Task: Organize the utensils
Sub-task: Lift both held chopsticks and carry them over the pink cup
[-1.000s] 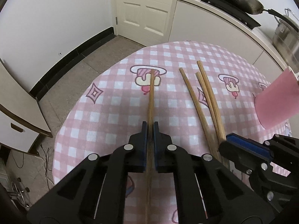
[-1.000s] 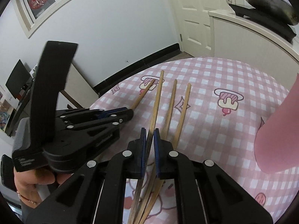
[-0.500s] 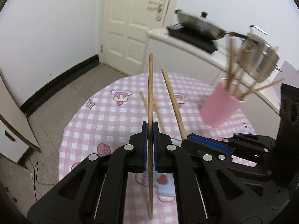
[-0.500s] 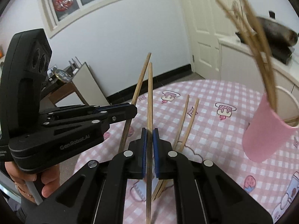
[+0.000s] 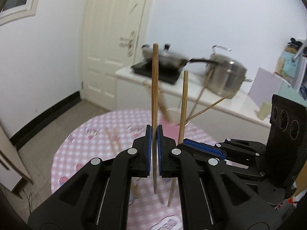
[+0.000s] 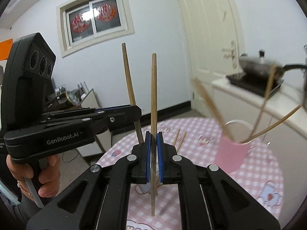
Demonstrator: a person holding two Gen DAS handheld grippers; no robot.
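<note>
My left gripper (image 5: 154, 132) is shut on a wooden chopstick (image 5: 154, 88) and holds it upright above the table. My right gripper (image 6: 153, 140) is shut on another chopstick (image 6: 153, 95), also upright; it shows in the left wrist view (image 5: 183, 103) just right of mine. The left gripper's chopstick (image 6: 129, 82) stands to the left in the right wrist view. A pink cup (image 6: 231, 156) with several chopsticks in it stands on the table ahead to the right; it is partly hidden behind the fingers in the left wrist view (image 5: 169, 130). Two chopsticks (image 6: 179, 139) lie on the cloth.
The round table has a pink checked cloth (image 5: 92, 145). A white counter (image 5: 220, 103) behind it carries a frying pan (image 5: 167, 58) and a steel pot (image 5: 224, 76). A white door (image 5: 113, 38) is at the back. A low cabinet (image 6: 90, 99) stands left.
Both grippers have lifted their chopsticks higher off the table and tilted up. The pink cup has come closer to the centre ahead of them.
</note>
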